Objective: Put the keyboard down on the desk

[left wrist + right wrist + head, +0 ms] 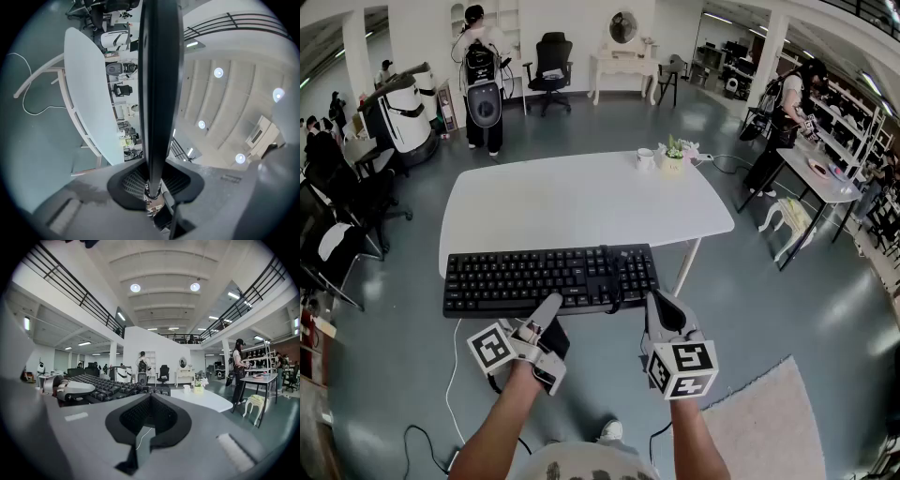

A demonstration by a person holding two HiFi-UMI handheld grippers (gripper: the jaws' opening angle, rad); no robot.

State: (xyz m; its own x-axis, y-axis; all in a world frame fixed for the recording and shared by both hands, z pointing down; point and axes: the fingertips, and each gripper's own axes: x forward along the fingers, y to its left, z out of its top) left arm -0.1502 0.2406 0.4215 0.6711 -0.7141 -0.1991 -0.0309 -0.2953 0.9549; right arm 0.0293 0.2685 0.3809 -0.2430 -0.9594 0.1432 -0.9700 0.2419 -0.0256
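A black keyboard (544, 277) hangs level over the near edge of the white desk (581, 197). My left gripper (551, 305) is shut on its front edge. In the left gripper view the keyboard (159, 70) runs edge-on between the pads of that gripper (154, 187), with a gap between it and the desk top (84, 84). My right gripper (661, 305) sits just off the keyboard's front right corner. Its jaws stand a narrow slit apart (143, 441) with only floor showing between them. From there the keyboard (101, 387) lies ahead to the left.
A white mug (645, 159) and a small potted plant (673, 157) stand at the desk's far right edge. The keyboard's white cable (450, 375) trails to the floor on the left. A pale rug (769, 431) lies at the right. Chairs and people stand around.
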